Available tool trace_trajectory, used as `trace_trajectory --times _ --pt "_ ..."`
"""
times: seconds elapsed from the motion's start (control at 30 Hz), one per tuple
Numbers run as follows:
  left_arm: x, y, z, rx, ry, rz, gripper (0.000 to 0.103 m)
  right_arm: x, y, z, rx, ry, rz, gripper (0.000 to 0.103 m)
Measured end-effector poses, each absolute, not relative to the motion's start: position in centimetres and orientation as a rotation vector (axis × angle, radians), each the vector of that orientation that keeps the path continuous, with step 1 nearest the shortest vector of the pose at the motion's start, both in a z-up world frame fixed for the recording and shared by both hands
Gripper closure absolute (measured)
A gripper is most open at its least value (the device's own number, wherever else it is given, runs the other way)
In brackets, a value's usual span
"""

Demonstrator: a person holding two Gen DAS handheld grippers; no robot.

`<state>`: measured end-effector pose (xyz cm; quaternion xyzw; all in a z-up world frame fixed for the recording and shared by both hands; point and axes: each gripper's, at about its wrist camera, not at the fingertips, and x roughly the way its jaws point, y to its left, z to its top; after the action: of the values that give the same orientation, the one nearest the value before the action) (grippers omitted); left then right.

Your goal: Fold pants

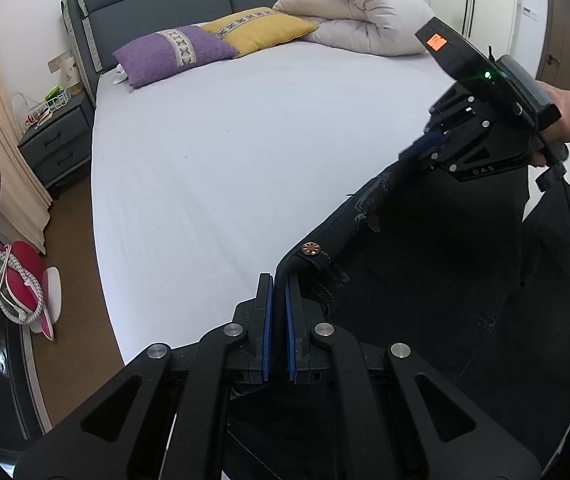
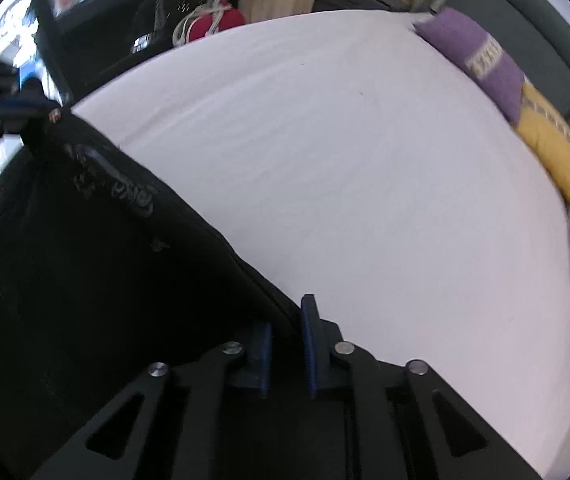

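Black pants (image 1: pixel 425 280) hang stretched by the waistband between my two grippers above the near edge of a bed with a white sheet (image 1: pixel 245 152). My left gripper (image 1: pixel 278 284) is shut on the waistband corner beside a metal button (image 1: pixel 309 248). My right gripper (image 1: pixel 415 152) shows at the right of the left wrist view, shut on the other waistband end. In the right wrist view the pants (image 2: pixel 85 260) fill the left side, my right gripper (image 2: pixel 285 320) pinches the waistband, and the left gripper (image 2: pixel 25 110) shows blurred at the far left.
Purple pillow (image 1: pixel 173 54), yellow pillow (image 1: pixel 261 30) and a rolled white duvet (image 1: pixel 357 8) lie at the grey headboard (image 1: pixel 157 0). A grey nightstand (image 1: pixel 57 140) stands left of the bed. Slippers and a red bag (image 1: pixel 25 280) lie on the floor.
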<state>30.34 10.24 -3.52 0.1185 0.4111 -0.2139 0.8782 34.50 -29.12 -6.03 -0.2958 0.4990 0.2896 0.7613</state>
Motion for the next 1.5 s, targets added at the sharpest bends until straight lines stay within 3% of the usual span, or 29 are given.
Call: trace_trajectory --times 0.17,0.6,1.2,1.5 --pt "29.9 10.6 -3.3 0.204 0.854 -0.440 0.099 34.0 -30.2 -5.2 -0.496 1.093 0.616 0.098" --pt "22.6 8.9 -1.1 0.122 0.851 -0.490 0.099 25.6 -29.8 -3.7 -0.169 1.032 0.718 0.098" --pt "3.0 6.6 -3.7 0.339 0.918 -0.620 0.099 3.1 -28.8 -4.5 -0.816 0.971 0.705 0.098" --pt "-2.2 5.8 -5.6 0.390 0.958 -0.654 0.099 -0.5 -27.4 -7.9 -0.986 0.969 0.652 0.098"
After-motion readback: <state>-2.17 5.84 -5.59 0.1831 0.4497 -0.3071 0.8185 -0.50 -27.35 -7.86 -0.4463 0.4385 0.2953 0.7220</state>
